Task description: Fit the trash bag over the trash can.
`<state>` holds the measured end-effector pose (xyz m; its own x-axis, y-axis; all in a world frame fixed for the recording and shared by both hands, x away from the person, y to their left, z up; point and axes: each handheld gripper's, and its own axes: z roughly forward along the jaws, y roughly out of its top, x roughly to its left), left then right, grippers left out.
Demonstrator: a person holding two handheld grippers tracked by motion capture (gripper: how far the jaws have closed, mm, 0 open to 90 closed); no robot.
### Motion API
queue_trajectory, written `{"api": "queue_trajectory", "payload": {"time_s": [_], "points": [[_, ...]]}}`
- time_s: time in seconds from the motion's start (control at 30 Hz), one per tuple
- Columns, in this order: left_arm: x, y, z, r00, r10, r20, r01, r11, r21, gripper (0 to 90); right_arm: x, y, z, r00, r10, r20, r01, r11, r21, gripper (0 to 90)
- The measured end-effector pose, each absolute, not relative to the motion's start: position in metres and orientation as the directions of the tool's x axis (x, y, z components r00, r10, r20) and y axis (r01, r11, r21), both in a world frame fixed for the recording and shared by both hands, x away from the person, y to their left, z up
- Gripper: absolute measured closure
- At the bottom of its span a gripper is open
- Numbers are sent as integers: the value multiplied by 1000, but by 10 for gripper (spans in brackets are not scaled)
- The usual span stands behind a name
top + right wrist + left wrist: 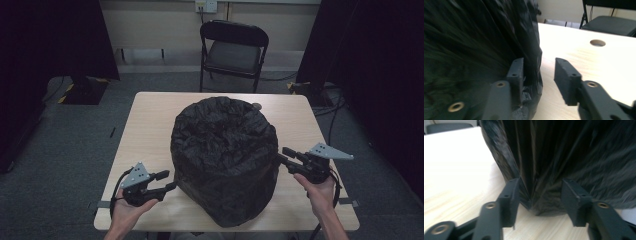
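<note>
- The pale wooden rectangular table (150, 130) carries everything; I use the bag on it as my landmark.
- The large black crinkled plastic bag (225, 155) stands near the table's centre, nearer my edge than the far one. It looks draped over something rounded and bulky, which I cannot see.
- Its long axis runs upright; the domed top points at the ceiling and the loose hem meets the tabletop.
- I judge the film thin, soft and slippery, likely to bunch and slide under the jaws. What is under it may be stiff or heavy; I cannot tell.
- My best hold is a vertical fold low on each flank, near the hem.
- My left gripper (169, 181) sits at the bag's lower left side, jaws spread, with a pleat of the film lying between them in the left gripper view.
- My right gripper (284, 155) is at the bag's right side, jaws spread too; one jaw lies against the plastic, the other over bare table.
- A small round hole (597, 42) in the tabletop lies beyond the bag's far right side.
</note>
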<state>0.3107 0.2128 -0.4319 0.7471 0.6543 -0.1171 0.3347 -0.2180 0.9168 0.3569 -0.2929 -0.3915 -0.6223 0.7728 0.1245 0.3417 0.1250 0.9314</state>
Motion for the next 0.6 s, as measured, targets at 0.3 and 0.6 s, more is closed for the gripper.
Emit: {"api": "queue_trajectory", "payload": {"time_s": [0.3,0.6], "points": [[332,227,-409,664,743,-82,292,-157,943,467,347,-297,-361,-670,734,113,257,87,962,599],[373,196,-400,641,760,-104,280,-105,954,445,370,-265,-350,-687,717,122,245,70,967,624]]}}
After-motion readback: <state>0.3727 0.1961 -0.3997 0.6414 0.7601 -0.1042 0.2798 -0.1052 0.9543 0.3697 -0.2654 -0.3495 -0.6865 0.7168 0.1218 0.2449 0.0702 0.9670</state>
